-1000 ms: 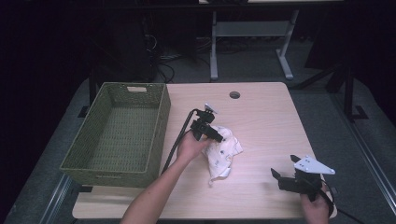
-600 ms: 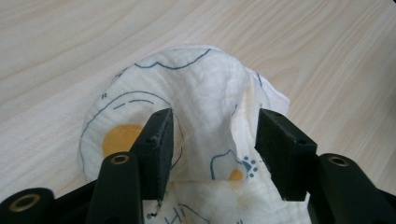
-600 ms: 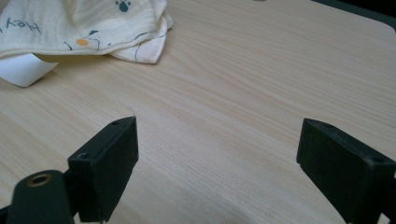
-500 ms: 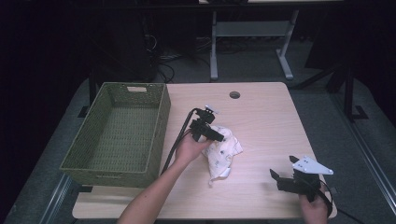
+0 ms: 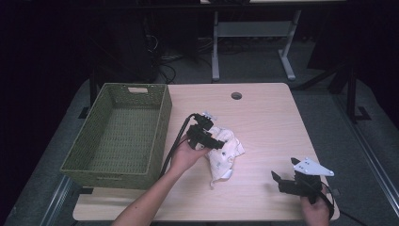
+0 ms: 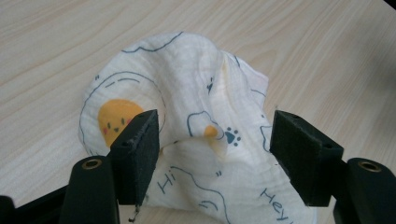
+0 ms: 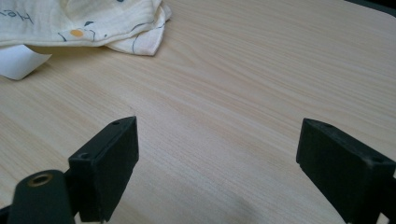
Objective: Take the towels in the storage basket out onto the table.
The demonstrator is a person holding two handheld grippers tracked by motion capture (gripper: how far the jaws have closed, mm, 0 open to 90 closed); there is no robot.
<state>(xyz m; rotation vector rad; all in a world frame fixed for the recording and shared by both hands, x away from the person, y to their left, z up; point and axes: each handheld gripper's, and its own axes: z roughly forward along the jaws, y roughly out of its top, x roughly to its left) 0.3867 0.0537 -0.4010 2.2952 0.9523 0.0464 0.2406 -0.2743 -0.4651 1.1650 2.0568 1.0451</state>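
Note:
A crumpled cream cloth (image 5: 229, 151) printed with blue lines and a yellow face lies in the middle of the table. My left gripper (image 5: 217, 141) hovers at its left edge. In the left gripper view the cloth (image 6: 187, 102) bunches up between and beyond the left gripper's (image 6: 215, 144) open jaws, which have just been opening; the pads do not press on it. Near the table's front right, my right gripper (image 5: 276, 179) is open over bare wood. The right gripper view shows its wide jaws (image 7: 233, 158) and the cloth (image 7: 102, 21) farther off.
A green woven basket (image 5: 163, 123) stands empty on the table's left side. A white tag (image 7: 18, 63) sticks out from under the cloth. A round cable hole (image 5: 236, 95) sits near the far edge. Bare wood lies between the cloth and the right gripper.
The left hand and its gripper have shifted slightly over the cloth, which has settled on the table. The right gripper has stayed where it was.

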